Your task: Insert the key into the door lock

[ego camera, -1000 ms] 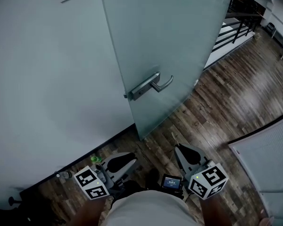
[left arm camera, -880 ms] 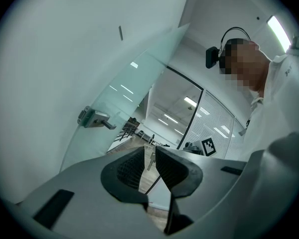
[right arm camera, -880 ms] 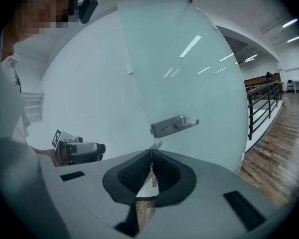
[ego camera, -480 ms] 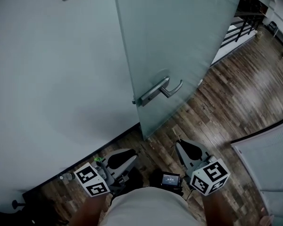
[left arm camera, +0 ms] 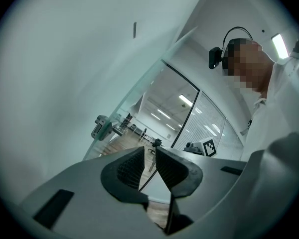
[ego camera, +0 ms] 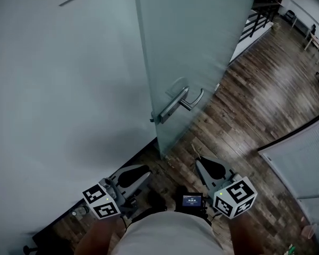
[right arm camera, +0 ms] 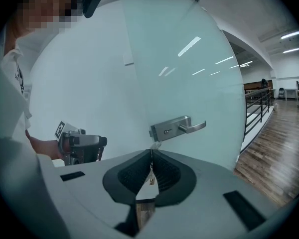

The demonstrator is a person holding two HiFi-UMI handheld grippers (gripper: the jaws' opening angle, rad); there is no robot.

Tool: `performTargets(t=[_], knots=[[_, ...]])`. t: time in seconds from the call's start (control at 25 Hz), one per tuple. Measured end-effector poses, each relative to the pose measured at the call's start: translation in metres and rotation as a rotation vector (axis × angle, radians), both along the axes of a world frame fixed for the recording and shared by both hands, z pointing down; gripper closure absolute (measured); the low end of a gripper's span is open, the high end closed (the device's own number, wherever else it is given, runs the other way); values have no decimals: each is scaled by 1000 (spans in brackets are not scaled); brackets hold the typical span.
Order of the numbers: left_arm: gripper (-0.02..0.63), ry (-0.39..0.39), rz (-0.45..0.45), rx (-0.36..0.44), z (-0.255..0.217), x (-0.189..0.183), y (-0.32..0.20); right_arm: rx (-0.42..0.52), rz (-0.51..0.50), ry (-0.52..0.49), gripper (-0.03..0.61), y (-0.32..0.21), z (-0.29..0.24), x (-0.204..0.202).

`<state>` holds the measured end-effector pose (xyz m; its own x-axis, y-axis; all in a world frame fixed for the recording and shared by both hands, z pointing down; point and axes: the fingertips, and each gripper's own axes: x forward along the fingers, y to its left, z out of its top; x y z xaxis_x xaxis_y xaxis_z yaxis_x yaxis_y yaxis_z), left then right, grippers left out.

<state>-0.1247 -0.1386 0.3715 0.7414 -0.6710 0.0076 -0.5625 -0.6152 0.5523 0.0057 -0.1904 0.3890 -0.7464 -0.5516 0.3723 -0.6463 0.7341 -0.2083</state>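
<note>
A frosted glass door [ego camera: 196, 41] stands ahead, with a silver lever handle [ego camera: 179, 104] on its lock plate [right arm camera: 170, 128]; the keyhole [right arm camera: 166, 131] shows on the plate's left part. My right gripper [right arm camera: 151, 153] is shut on a small key [right arm camera: 151, 177] whose tip [right arm camera: 155, 145] pokes out towards the plate, still well short of it. In the head view the right gripper [ego camera: 199, 162] sits low, below the handle. My left gripper [ego camera: 148, 172] hangs beside it; its jaws [left arm camera: 148, 156] stand slightly apart with nothing between them.
A pale wall [ego camera: 58, 89] runs left of the door. Dark wood floor [ego camera: 255, 105] spreads to the right, with a black railing [ego camera: 255, 20] far back and a slatted partition [ego camera: 303, 169] at the right. A small screen device [ego camera: 192, 200] hangs at the person's waist.
Both grippers have drifted sideways with the person and the view has swung, so the handle sits a little further right. Neither gripper's jaws have changed.
</note>
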Motion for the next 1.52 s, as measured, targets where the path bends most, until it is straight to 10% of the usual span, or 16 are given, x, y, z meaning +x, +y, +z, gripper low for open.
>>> performTargets(t=[1.52], knots=[[529,-139,-164,18,6,-12,-63,66,-205,20,561,-60,-12,-17]])
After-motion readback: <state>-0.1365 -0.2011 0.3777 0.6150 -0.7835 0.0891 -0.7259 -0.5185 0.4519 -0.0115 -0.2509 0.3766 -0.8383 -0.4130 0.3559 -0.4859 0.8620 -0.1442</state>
